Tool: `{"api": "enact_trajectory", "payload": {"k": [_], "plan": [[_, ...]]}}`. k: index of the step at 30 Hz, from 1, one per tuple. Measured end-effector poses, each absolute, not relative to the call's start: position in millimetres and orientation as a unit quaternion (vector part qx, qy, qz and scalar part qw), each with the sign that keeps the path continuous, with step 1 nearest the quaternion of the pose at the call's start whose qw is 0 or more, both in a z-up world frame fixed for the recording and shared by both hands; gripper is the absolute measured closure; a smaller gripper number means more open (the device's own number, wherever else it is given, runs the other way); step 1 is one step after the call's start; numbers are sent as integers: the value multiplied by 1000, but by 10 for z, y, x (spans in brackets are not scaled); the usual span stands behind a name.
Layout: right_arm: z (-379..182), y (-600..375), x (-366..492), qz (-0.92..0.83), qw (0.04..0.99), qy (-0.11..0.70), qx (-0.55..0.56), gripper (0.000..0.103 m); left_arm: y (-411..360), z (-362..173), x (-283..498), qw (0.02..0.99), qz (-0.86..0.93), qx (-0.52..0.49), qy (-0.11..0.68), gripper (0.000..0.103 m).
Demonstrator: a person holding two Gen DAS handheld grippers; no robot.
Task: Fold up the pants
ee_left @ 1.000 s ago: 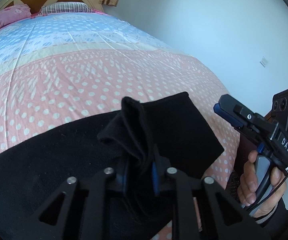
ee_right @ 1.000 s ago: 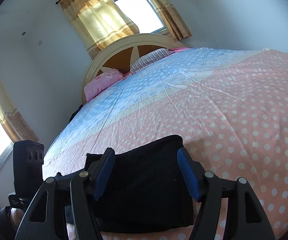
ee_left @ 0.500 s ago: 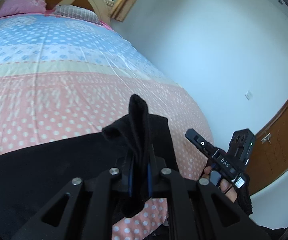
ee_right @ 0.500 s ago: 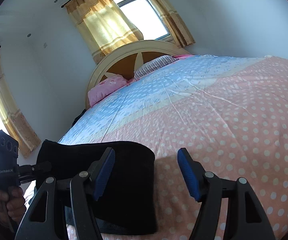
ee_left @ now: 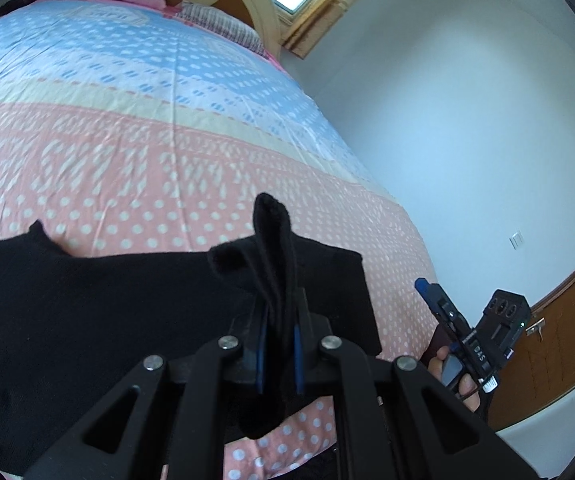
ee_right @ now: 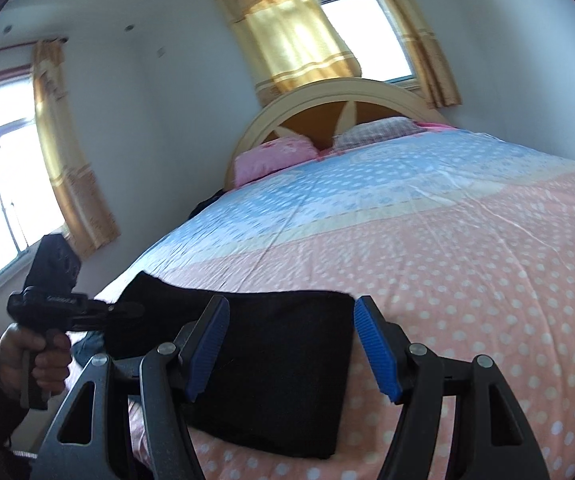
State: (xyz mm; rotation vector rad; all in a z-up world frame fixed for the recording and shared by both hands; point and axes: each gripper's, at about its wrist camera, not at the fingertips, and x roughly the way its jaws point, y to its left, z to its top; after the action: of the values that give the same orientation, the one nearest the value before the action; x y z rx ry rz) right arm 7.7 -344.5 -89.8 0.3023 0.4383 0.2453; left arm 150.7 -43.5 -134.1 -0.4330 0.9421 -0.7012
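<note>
Swung further left since 1 s ago, left claw (ee_left: 278, 334) stays clamped on a bunched edge of the black pants (ee_right: 279, 364) lying on the bed (ee_right: 467, 264), right claw (ee_right: 293, 350) open, empty, backed off, so this fold looks mid-carry.

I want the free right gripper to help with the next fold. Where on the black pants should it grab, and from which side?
A judgement: take the pants at the far right corner of the folded stack, coming in from the bare bedspread on its right. That edge lies flat and straight with nothing beside it, and the open right gripper already hovers near it, while the left gripper is clamped on a bunch of the fabric.
</note>
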Motion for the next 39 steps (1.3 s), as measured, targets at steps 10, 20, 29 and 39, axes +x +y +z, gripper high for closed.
{"api": "enact_trajectory", "payload": {"k": [10, 20, 29, 39], "plan": [[-1135, -2978, 206, 192, 932, 298, 74, 36, -158, -1736, 1583, 805, -286, -222, 469, 92], [-1347, -2914, 328, 164, 918, 356, 51, 36, -96, -2045, 1630, 806, -264, -222, 482, 80], [-1046, -2817, 594, 169, 934, 311, 58, 26, 50, -1796, 1590, 854, -237, -203, 416, 43], [-1291, -3051, 874, 100, 921, 367, 85, 26, -39, -1936, 1706, 868, -202, -147, 429, 41]]}}
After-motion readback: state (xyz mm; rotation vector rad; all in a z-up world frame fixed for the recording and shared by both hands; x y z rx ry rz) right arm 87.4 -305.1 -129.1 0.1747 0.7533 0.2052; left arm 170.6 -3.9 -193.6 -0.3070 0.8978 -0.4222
